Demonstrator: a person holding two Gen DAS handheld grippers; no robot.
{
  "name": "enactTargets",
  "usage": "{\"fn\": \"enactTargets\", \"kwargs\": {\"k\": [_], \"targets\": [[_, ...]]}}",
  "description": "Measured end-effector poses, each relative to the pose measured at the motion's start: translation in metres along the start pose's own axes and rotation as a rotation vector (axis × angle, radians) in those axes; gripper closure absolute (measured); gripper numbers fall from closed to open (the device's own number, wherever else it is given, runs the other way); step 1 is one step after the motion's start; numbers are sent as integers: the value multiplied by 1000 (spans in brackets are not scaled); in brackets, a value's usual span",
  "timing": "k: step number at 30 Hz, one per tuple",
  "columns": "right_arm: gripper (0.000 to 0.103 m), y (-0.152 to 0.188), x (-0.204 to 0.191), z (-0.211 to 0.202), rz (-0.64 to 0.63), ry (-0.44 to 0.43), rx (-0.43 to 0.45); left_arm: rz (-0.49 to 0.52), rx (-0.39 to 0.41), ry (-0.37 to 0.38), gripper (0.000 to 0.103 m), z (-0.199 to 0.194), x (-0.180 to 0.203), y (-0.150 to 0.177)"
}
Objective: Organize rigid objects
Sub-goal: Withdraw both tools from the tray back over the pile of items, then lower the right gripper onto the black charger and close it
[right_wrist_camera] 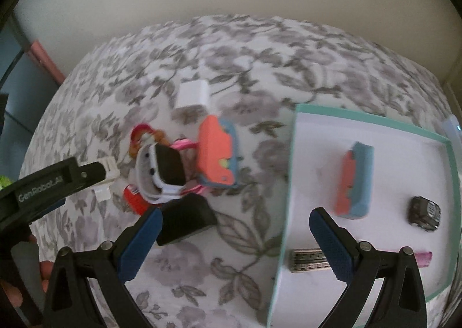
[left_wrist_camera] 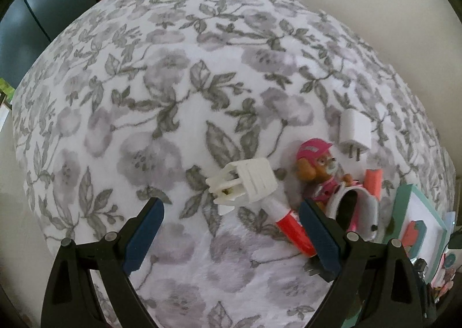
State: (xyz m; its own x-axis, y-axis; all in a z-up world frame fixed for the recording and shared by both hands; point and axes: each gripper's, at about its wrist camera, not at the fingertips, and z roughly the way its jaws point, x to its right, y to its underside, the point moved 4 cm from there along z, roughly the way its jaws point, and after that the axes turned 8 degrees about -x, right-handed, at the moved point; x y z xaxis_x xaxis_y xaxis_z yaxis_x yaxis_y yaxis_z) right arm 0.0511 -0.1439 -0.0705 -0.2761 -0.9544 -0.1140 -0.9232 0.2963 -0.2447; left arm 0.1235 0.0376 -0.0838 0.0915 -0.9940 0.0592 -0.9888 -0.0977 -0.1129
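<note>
Blue-padded fingers of the left gripper stood wide apart and empty, low over a floral bedspread. Between and just beyond them lay a white plastic cap on a red-and-white marker-like stick, seemingly the next thing to pick up. At two o'clock sat a small jumble: a toy pup in a pink cap, a pale smartwatch leaning against it, and a white wall charger farther off. The right gripper was likewise spread and held nothing, hovering at the left edge of a teal-rimmed white tray at three o'clock, apparently the collecting place. Inside the tray lay a coral-and-blue block, a dark blocky item, a silver ridged bar and a pink sliver cut off by a finger. A matching coral-and-blue piece and a black wedge waited outside on the bedspread. Motion blur softened the right view, so what the dark item was could not be told.
</note>
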Motion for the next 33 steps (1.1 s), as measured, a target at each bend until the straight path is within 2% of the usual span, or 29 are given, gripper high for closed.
{"fn": "enactTargets", "kwargs": {"k": [11, 23, 33], "targets": [[0, 10, -37, 29, -161, 30, -60, -34, -57, -36, 8, 22, -16, 3], [2, 15, -40, 45, -205, 66, -83, -20, -74, -53, 8, 33, -17, 2], [22, 14, -50, 45, -226, 30, -76, 16, -81, -49, 8, 35, -4, 5]]}}
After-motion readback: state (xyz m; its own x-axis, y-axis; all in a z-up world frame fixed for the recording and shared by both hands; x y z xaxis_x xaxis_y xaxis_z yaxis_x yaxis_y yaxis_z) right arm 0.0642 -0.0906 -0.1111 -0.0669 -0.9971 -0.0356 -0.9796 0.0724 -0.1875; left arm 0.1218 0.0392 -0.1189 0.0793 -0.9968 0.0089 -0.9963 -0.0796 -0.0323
